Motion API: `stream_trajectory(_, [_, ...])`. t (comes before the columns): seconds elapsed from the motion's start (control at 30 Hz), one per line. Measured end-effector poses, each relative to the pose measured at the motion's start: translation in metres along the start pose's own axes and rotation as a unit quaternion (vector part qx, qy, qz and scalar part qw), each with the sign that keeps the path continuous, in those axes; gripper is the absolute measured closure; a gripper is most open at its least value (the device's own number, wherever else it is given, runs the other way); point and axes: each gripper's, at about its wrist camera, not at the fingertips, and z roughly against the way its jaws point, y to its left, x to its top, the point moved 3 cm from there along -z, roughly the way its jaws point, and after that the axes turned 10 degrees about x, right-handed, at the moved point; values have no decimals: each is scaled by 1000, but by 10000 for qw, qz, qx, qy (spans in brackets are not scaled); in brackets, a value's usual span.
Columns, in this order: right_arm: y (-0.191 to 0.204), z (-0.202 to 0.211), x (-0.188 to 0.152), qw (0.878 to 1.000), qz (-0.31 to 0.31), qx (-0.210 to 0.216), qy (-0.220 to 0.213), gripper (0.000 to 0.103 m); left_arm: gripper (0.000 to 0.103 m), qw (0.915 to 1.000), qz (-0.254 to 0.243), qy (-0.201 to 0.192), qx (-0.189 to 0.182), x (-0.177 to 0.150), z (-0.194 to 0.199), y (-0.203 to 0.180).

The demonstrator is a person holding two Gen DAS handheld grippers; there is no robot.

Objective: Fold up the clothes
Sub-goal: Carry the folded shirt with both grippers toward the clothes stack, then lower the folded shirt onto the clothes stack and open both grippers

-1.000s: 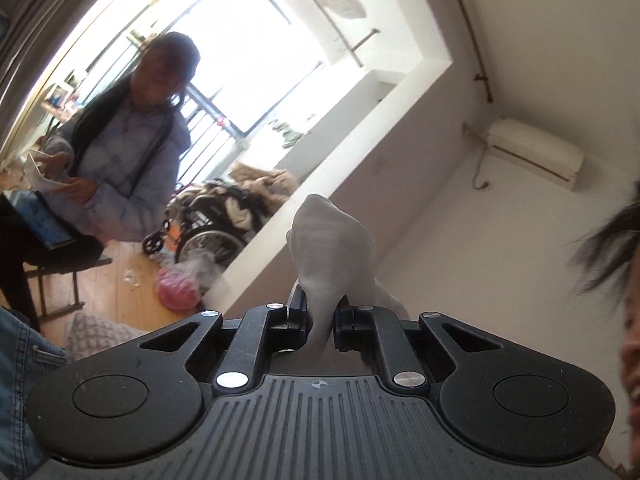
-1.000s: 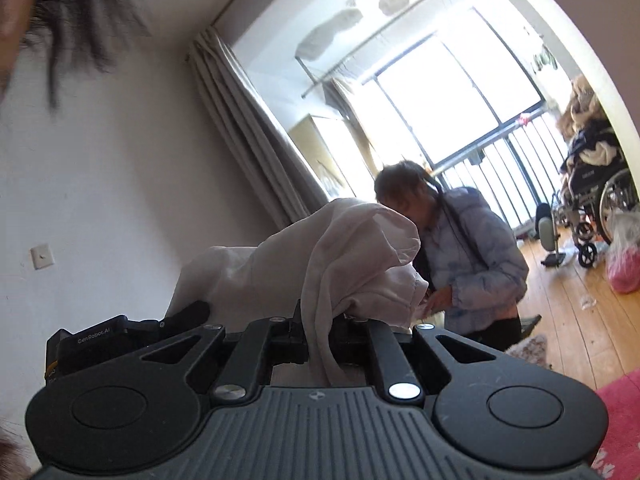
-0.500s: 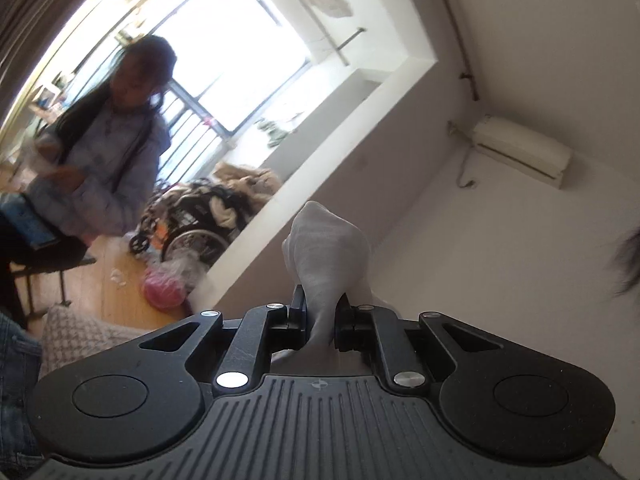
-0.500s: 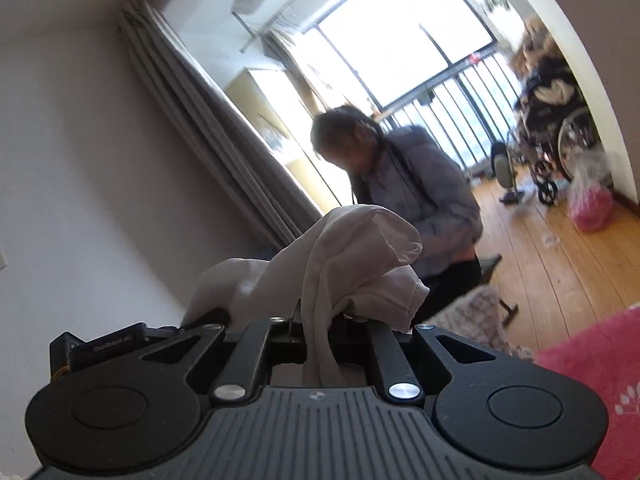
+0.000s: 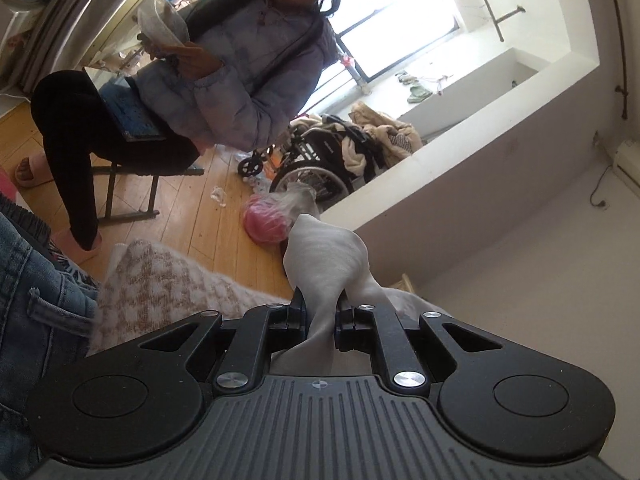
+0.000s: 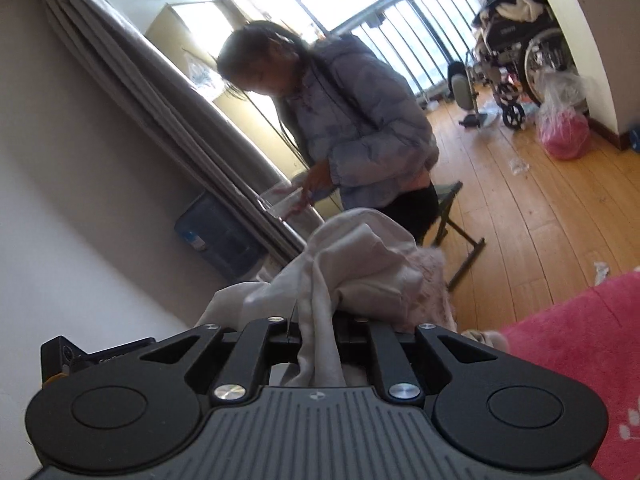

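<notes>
Both views have swung down from ceiling and wall to floor and seated person; right jaws have just been opening slightly, cloth between them. Left hand-held gripper and right hand-held gripper each pinch the pale garment, bunched at 12 o'clock. Soft, light, limp: best held at edges.

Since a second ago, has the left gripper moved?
Yes. The left gripper, clamping the pale cloth, has tipped downward: the air conditioner slid to the frame's right edge, and the wooden floor now fills the view's left side.
</notes>
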Motion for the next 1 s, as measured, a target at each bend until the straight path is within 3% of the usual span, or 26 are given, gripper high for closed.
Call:
stream_trajectory(0.07, [-10,5,0,9990,-385,204,-50,82,77,9997,7,122,231,-2,-9,9])
stream_trajectory(0.17, [-6,32,7,9974,-455,402,-391,54,72,9997,222,66,126,1,-2,18])
stream_trajectory(0.2, [-3,45,10,9970,-334,359,-598,46,64,9995,305,41,88,3,2,20])
stream_trajectory(0.23, [0,57,13,9965,-238,286,-751,46,48,9996,247,-55,154,7,9,18])
stream_trajectory(0.3, [3,77,19,9953,-132,181,-947,47,33,9988,60,-360,328,14,26,9])
stream_trajectory(0.43, [25,122,10,9936,352,108,-1066,55,34,9957,-98,-828,397,26,63,-1])
stream_trajectory(0.57, [79,134,-32,9861,1595,-159,-437,76,35,9908,-1055,-792,307,8,94,-36])
stream_trajectory(0.63, [104,122,-59,9718,2341,-273,-77,82,36,9815,-1777,-659,280,-9,100,-54])
stream_trajectory(0.7, [116,98,-83,9595,2792,-201,327,88,36,9659,-2511,-546,322,-31,96,-67])
stream_trajectory(0.77, [110,69,-106,9538,2897,-319,731,88,38,9547,-2916,-267,526,-55,76,-71])
stream_trajectory(0.83, [92,42,-123,9467,2911,-790,1127,93,46,9423,-3205,-72,962,-73,51,-62])
stream_trajectory(0.93, [97,52,-118,9456,3041,-703,913,94,47,9342,-3342,-45,1250,-83,44,-56])
stream_trajectory(1.0, [110,69,-99,9447,3184,-600,495,94,46,9347,-3393,-115,1050,-76,57,-69])
